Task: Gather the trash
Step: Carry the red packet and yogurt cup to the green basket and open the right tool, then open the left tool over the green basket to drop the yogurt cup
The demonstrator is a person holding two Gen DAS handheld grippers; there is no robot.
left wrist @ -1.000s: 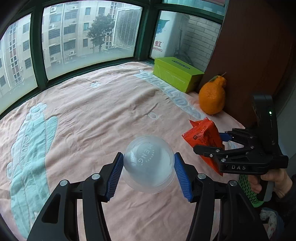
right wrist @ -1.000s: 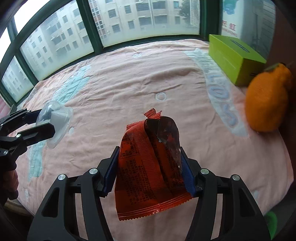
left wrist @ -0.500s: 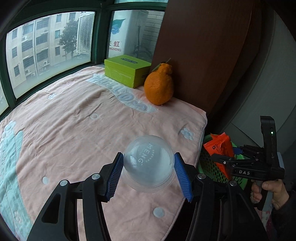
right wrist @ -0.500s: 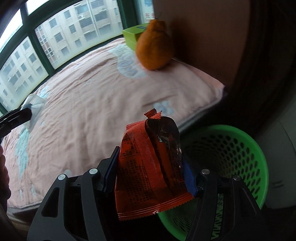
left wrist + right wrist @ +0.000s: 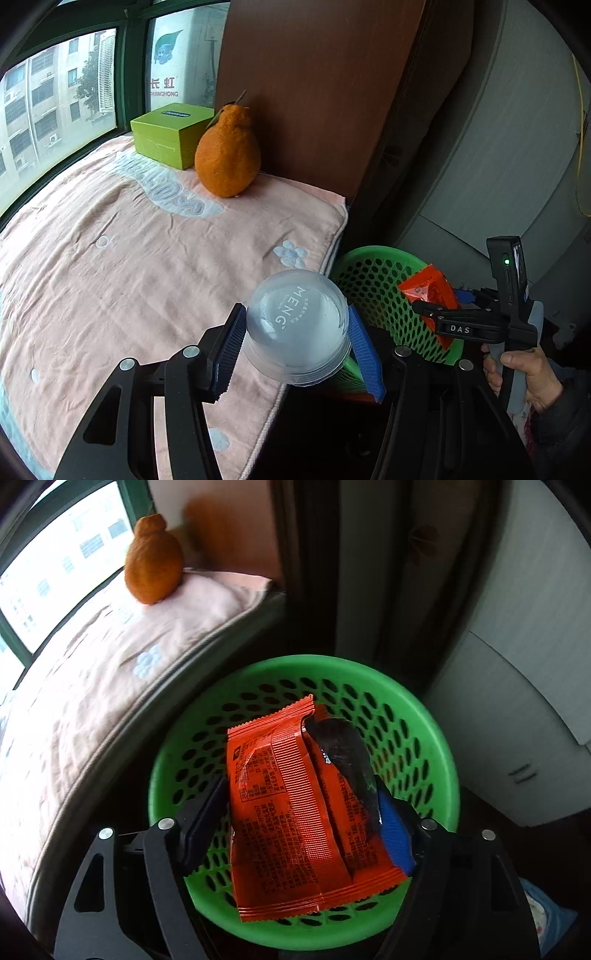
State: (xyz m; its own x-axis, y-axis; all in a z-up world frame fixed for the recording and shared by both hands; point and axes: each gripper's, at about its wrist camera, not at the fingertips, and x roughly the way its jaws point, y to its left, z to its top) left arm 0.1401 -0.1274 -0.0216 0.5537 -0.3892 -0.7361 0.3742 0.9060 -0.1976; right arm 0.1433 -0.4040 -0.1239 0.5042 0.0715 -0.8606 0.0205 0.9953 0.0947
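Note:
My left gripper (image 5: 295,314) is shut on a clear plastic dome cup (image 5: 295,332) printed "MENG", held over the pink blanket's corner beside the green mesh basket (image 5: 373,254). In the right wrist view my right gripper (image 5: 299,786) hangs directly above the green basket (image 5: 424,709), pointing down into it. Its jaws are opening with the orange snack wrapper (image 5: 291,812) between them. The left pad stands just off the wrapper, and the wrapper still leans on the blue right pad (image 5: 393,834). The left wrist view shows the same right gripper (image 5: 439,306) and wrapper (image 5: 428,288) over the basket.
A large orange fruit (image 5: 227,155) and a green box (image 5: 170,133) sit on the pink blanket (image 5: 129,277) by the window. A brown panel (image 5: 314,92) and a white cabinet (image 5: 517,664) stand behind the basket. A person's hand (image 5: 524,373) holds the right gripper.
Both grippers swung right from over the blanket to the basket. The right gripper tipped down above the basket and its jaws widened, so the wrapper has loosened and spread. The cup stays gripped.

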